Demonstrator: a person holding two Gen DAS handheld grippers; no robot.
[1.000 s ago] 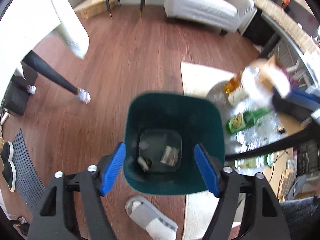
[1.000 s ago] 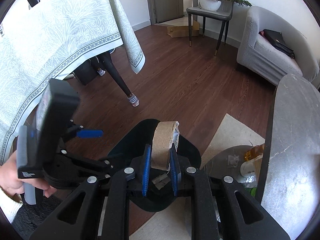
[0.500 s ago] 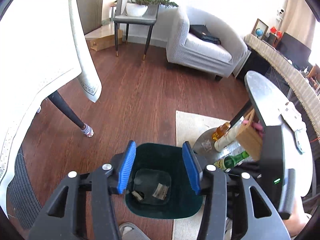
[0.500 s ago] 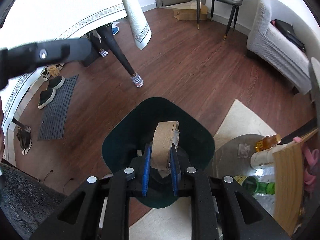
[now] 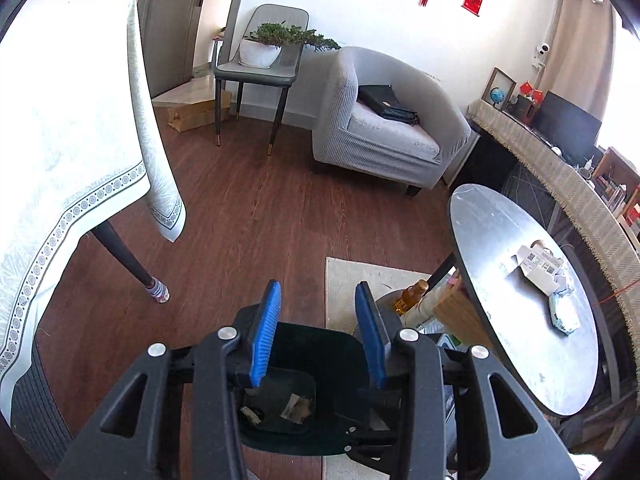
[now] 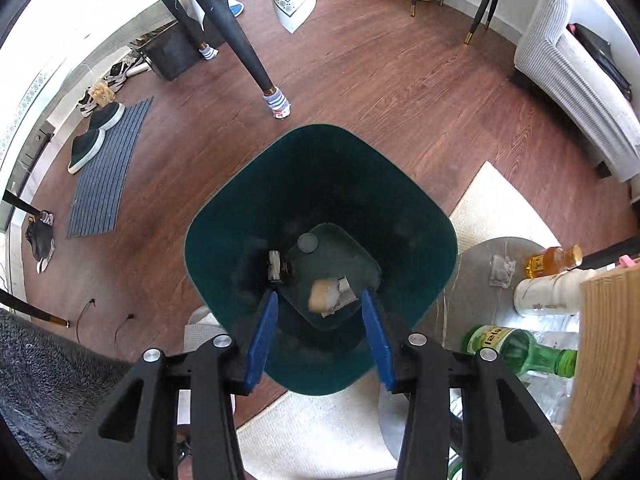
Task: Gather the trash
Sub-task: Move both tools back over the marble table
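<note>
Right now the right gripper [image 6: 320, 340] hangs over the dark green bin [image 6: 416, 208] with its blue fingers [image 6: 260, 340] spread wide and nothing between them. A brown cardboard roll [image 6: 325, 296] lies at the bottom of the bin, next to a few paper scraps [image 6: 275, 266] and a small round cap [image 6: 307, 243]. So this piece of trash looks dropped in, and I think the step in hand is letting go and getting ready for the next piece.

The left gripper [image 5: 318, 332] is also spread apart and holds nothing. It points out over the bin toward the room. On the round gray table [image 5: 500, 232] to its right lie more bits to pick up: a small white box [image 5: 538, 266] and a crumpled wrapper [image 5: 564, 312] near it.

The next move, I guess, is to reach one gripper to the table, set the fingers on both sides of the box or wrapper, and squeeze gently. The wrapper looks soft and thin, so it may slip.

The roll looks short, tan and a little torn at one end, with gray paper sticking to it.
</note>
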